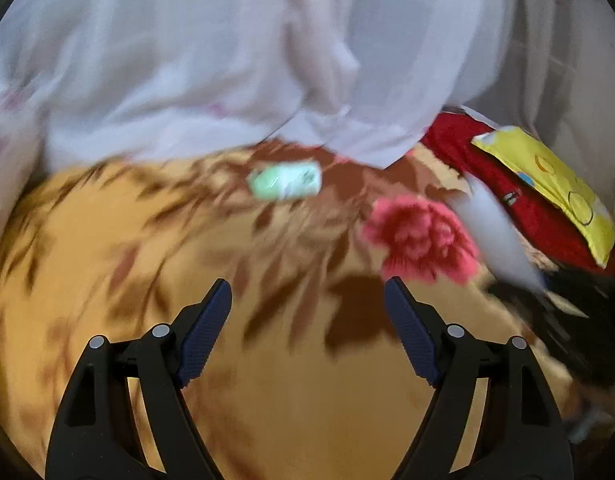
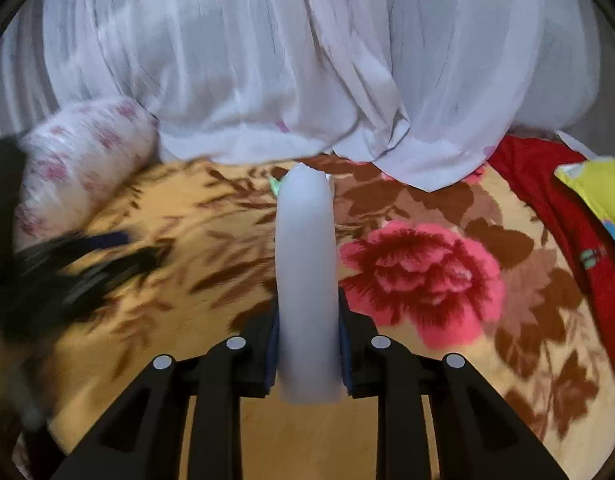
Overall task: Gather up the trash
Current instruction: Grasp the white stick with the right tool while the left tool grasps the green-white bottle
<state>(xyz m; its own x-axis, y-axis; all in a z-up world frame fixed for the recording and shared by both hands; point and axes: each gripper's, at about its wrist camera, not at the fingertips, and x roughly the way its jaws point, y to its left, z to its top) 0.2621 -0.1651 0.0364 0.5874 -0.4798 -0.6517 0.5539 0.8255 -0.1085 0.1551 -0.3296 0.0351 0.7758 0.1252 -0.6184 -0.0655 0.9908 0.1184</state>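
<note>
White trash piece — pinched in right gripper; left gripper spread, empty.

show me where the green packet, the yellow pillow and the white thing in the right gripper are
green packet [image 1: 284, 181], left wrist view, its middle.
yellow pillow [image 1: 555, 184], left wrist view, its top face.
white object [image 2: 305, 272], right wrist view, mid-length.

A bed is carrying the items under an orange blanket printed with brown leaves and a pink flower. A green-and-white packet is lying on the blanket near the white curtain hem. A red cloth and a yellow pillow are resting at the right edge, and a pink-patterned bolster is lying at the left.
</note>
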